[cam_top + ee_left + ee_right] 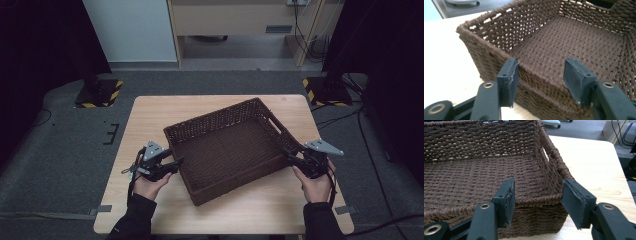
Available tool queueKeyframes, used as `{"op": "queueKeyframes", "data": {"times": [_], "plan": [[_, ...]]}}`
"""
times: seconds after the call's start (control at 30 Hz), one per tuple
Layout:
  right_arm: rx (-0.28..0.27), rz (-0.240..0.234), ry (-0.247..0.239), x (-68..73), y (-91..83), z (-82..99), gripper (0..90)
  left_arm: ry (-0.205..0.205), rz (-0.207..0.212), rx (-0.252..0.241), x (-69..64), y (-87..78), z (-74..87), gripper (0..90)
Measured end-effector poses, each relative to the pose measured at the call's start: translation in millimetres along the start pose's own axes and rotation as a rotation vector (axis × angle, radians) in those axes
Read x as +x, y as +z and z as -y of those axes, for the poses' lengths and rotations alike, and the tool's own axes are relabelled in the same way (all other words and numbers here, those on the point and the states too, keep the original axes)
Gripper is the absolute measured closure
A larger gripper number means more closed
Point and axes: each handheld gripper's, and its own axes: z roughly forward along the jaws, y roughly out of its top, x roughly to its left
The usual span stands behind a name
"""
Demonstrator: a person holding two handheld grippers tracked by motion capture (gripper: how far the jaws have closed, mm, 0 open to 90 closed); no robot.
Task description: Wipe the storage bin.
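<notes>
I see the pale wooden bench [150,115] carrying a dark brown woven basket [227,122], which sits skewed near its middle and holds nothing. My left tool [176,163] is at the basket's left wall with jaws spread astride the rim [536,72] — not pinching it. My right tool [289,156] is at the near right corner [559,195], its jaws also spread, one on each side of the corner rim.

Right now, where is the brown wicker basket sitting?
In the high view the wicker basket sits turned at an angle in the middle of the wooden table, between the left gripper and the right gripper.
</notes>
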Motion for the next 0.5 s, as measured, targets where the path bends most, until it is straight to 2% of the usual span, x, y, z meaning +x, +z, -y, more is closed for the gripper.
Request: {"op": "queueKeyframes", "data": {"times": [0.13, 0.27, 0.37, 0.5], "plan": [[-0.007, 0.021, -0.011, -0.9, 4.4, -1.2, 45.5, -0.012, -0.008, 0.011, 5.5, 6.1, 0.9, 39.6], [-0.009, 0.034, -0.017, -0.3, 6.4, -2.7, 45.4, -0.012, -0.010, 0.021, 4.5, 6.5, 1.6, 37.6], [-0.009, 0.030, -0.009, 3.8, 4.9, -3.1, 41.4, -0.033, -0.008, 0.011, 2.9, 4.8, 4.0, 38.9], [-0.002, 0.025, 0.000, 12.2, 7.6, -3.2, 35.9, -0.035, -0.010, 0.008, -1.2, 2.5, 5.3, 38.8]]}}
